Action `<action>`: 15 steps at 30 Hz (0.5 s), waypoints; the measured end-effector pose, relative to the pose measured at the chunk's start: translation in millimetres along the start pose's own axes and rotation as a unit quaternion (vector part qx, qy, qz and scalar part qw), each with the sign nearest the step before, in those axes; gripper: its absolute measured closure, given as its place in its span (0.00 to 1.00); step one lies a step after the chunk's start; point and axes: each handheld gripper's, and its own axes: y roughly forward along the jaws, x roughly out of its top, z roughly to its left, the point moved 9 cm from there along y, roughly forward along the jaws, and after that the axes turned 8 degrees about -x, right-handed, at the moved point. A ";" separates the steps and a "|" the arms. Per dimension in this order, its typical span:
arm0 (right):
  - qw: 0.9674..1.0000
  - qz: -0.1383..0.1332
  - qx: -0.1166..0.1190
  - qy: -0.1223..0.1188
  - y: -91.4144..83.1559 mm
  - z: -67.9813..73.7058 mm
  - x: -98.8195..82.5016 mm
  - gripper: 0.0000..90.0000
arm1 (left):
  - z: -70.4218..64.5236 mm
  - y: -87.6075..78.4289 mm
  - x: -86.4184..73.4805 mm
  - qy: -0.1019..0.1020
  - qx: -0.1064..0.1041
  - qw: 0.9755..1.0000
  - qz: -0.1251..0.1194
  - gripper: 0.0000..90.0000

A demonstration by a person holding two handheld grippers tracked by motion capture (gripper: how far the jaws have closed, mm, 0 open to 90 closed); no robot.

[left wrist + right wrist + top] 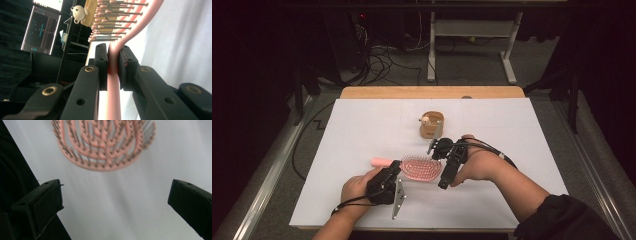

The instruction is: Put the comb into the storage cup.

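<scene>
Over at the left, the left gripper (391, 175) sits low near the front edge of the white-covered table (362, 130), and its black jaws are clamped tight on the slim neck of the pink plastic hairbrush (414, 167). In the left gripper view the ribbed rubber pads (101, 65) squeeze the smooth pink handle from both sides, metal pins with rounded pink tips fanning out above. The handle's rounded end pokes out past the gripper toward the left edge of the table.

Middle of the table now: the brush's oval head lies bristles up, an open pattern of curved pink ribs, just right of the clamping jaws.

Right beside that head comes the right gripper (447, 167), jaws spread wide with nothing between them; in the right gripper view they frame bare white tabletop, the brush head blurred just beyond.

Behind it, toward the far edge, stands a small tan wooden holder (432, 125) bearing a tiny cream bear figure (425, 120). It stands apart from the brush, close behind the right hand.
</scene>
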 end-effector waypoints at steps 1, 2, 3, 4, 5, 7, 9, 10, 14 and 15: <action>1.000 0.001 0.001 0.000 0.4 -1.0 -2.0 0.00 | 0.5 0.0 -0.3 -0.002 0.001 1.000 0.000 0.89; 1.000 0.004 0.000 0.004 1.5 -2.8 -5.8 0.00 | 1.0 0.0 -0.7 -0.003 0.001 1.000 0.000 0.89; 1.000 0.006 0.000 0.006 2.6 -4.0 -8.6 0.00 | 1.5 0.1 -1.2 -0.004 0.002 1.000 0.001 0.89; 1.000 0.006 -0.003 0.006 4.0 -5.9 -11.3 0.00 | 2.3 -0.3 -2.0 -0.001 0.003 1.000 0.005 0.89; 1.000 0.008 -0.003 0.008 5.5 -7.0 -14.0 0.00 | 2.3 -0.1 -2.0 -0.001 0.003 1.000 0.004 0.89; 1.000 0.012 -0.007 0.010 8.9 -9.7 -19.3 0.01 | 2.2 0.0 -1.9 -0.003 0.005 1.000 0.002 0.89; 1.000 0.013 -0.006 0.012 11.7 -10.8 -23.3 0.01 | 2.6 -0.2 -2.2 -0.002 0.006 1.000 0.002 0.89; 1.000 0.015 -0.008 0.012 13.4 -11.7 -25.6 0.01 | 2.9 -0.1 -2.4 -0.003 0.007 1.000 0.002 0.89; 1.000 0.010 -0.007 0.019 17.6 -14.7 -31.8 0.00 | 3.0 -0.1 -3.6 -0.004 0.005 1.000 0.003 0.89; 1.000 0.008 -0.006 0.023 18.3 -15.5 -33.2 0.00 | 3.0 -0.2 -3.8 -0.004 0.005 1.000 0.004 0.89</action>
